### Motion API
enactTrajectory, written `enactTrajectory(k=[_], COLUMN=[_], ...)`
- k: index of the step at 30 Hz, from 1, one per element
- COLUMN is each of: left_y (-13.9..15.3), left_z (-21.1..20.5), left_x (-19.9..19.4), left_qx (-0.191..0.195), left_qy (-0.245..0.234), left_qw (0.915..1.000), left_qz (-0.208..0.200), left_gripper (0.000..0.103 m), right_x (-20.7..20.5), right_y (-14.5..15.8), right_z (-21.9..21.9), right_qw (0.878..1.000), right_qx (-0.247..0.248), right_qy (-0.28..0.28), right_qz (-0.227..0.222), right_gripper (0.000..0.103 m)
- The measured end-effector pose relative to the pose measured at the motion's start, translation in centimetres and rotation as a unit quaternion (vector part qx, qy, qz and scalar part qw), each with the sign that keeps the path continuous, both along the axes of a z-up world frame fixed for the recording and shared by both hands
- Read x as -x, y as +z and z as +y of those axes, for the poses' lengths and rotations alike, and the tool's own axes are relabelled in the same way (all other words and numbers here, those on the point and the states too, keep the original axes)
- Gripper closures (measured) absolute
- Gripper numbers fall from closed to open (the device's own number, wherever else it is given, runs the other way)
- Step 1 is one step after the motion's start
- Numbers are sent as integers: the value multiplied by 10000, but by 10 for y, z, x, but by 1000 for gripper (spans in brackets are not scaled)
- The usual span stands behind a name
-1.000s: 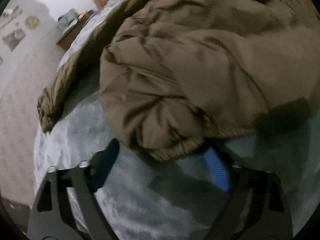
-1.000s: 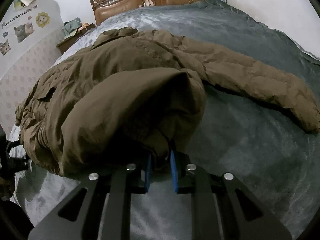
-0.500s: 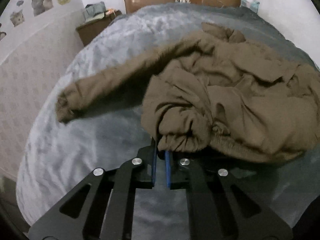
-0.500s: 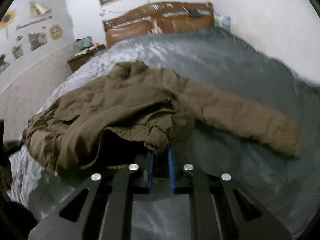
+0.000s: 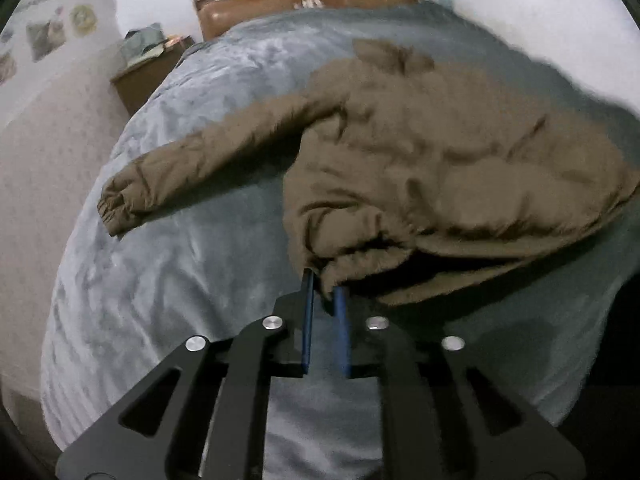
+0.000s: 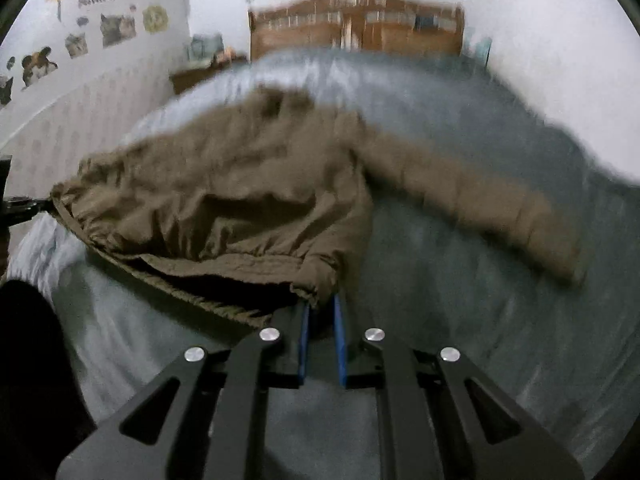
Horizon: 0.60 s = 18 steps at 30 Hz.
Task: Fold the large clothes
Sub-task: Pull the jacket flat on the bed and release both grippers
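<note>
Two hand-held grippers grip the same garment, a large olive-brown padded jacket (image 5: 432, 160) spread across the grey plush bed cover (image 5: 168, 280). The left hand-held gripper (image 5: 325, 292) has the jacket's gathered elastic hem bunched between its blue pads (image 5: 307, 320); its jaws are narrow and opening slightly, with the fabric still caught between them. The right hand-held gripper (image 6: 320, 308) is clamped nearly closed on the other hem corner (image 6: 316, 284), which lifts off the bed so that the dark lining shows beneath. In the left wrist view one sleeve (image 5: 192, 172) stretches out towards the left edge of the bed, its ribbed cuff flat on the cover. In the right wrist view the other sleeve (image 6: 480, 208) reaches towards the right edge, blurred. The jacket's collar end points to the brown wooden headboard (image 6: 356, 24) at the far end of the bed. A wooden bedside cabinet (image 5: 148, 76) stands by the bed's far left corner
</note>
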<state>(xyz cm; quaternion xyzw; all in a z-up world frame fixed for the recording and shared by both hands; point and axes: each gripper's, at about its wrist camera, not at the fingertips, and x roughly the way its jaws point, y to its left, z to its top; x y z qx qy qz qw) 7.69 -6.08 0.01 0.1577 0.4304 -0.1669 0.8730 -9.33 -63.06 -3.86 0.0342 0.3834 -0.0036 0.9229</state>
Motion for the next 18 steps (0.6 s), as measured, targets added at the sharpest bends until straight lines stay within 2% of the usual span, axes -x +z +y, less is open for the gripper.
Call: enactTrajectory(k=[2, 3, 4, 5, 6, 8, 10, 11, 12, 13, 14, 15, 16, 18], left_y=[-24, -33, -40, -44, -32, -29, -16, 3, 13, 28, 50, 66, 78, 91], left_z=[-2, 1, 7, 7, 19, 23, 42, 62, 63, 70, 71, 74, 68, 41], left_x=[-10, -7, -3, -6, 3, 2, 18, 34, 37, 37, 32, 28, 22, 1], left_qx=[-21, -35, -61, 4, 221, 311, 303, 334, 493, 684, 926, 1052, 1188, 1383], left_qy=[-104, -133, -75, -17, 20, 108, 215, 265, 359, 432, 602, 781, 899, 998], left_qw=[9998, 9996, 9997, 9998, 9996, 9994, 9992, 9989, 9974, 9955, 9917, 9881, 9849, 9813], left_qz=[192, 254, 242, 206, 153, 49, -129, -202, -375, -487, -666, -802, -876, -896], left_gripper=[76, 67, 55, 52, 49, 36, 23, 21, 19, 12, 8, 3, 3, 3], right_x=[-4, -3, 0, 5, 11, 24, 33, 34, 33, 32, 25, 19, 9, -27], right_y=[-27, -33, -33, -30, -24, -10, 6, 18, 31, 38, 51, 60, 69, 87], right_z=[-6, -6, -6, -7, -10, -14, -15, -15, -13, -9, -6, -2, -1, 4], right_qw=[9990, 9988, 9989, 9991, 9991, 9987, 9994, 9995, 9994, 9992, 9985, 9973, 9952, 9859], right_qx=[-157, -167, -137, -163, -278, -462, -308, -209, -123, -81, -100, -225, -422, -1042], right_qy=[109, 161, 159, 115, 134, 197, 132, 119, 74, 16, -73, -112, -155, -439], right_qz=[399, 439, 409, 363, 277, 79, -76, -199, -307, -381, -531, -693, -865, -1234], right_gripper=[81, 73, 56, 46, 45, 28, 25, 23, 20, 14, 11, 10, 5, 3])
